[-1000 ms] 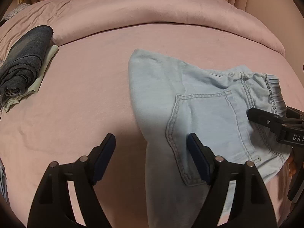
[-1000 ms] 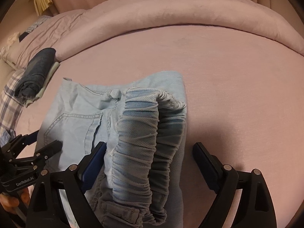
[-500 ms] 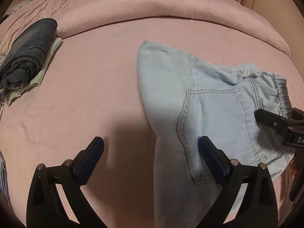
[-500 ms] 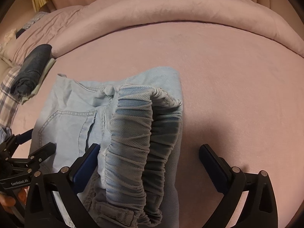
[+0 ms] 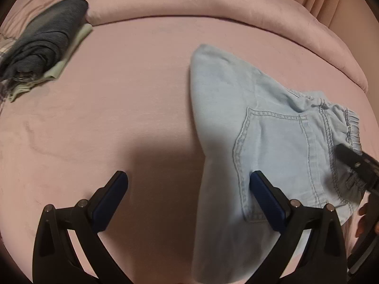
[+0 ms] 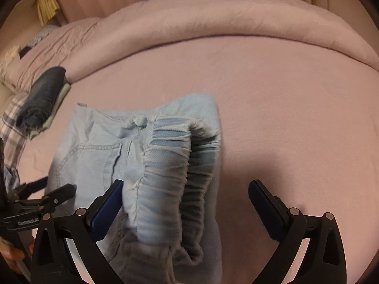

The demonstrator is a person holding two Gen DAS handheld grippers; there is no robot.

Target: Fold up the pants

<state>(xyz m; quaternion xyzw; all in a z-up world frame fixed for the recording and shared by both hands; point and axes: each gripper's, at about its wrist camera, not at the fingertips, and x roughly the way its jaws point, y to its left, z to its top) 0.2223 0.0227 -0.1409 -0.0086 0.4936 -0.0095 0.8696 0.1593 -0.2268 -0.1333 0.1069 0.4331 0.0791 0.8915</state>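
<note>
Light blue denim pants (image 5: 272,137) lie folded on the pink bed sheet (image 5: 118,108), back pocket up. My left gripper (image 5: 189,185) is open just above their left folded edge; its right finger (image 5: 265,196) hangs over the fabric and nothing is pinched. In the right wrist view the pants (image 6: 99,156) show their gathered elastic waistband (image 6: 165,189), bunched up between the wide-apart fingers of my open right gripper (image 6: 187,189), with the left pad beside it. Each gripper appears in the other's view: the right gripper (image 5: 353,161) and the left gripper (image 6: 47,196).
A folded dark grey garment (image 5: 45,45) on a pale green one sits at the far left of the bed (image 6: 42,99). A rolled pink duvet (image 5: 213,7) runs along the back. Plaid cloth (image 6: 11,127) lies at the left edge. Bare sheet (image 6: 296,118) spreads right of the pants.
Both grippers' jaws have spread wider apart. The left wrist view has rolled slightly, so the pants now sit further right in it. The pants themselves lie as before.
</note>
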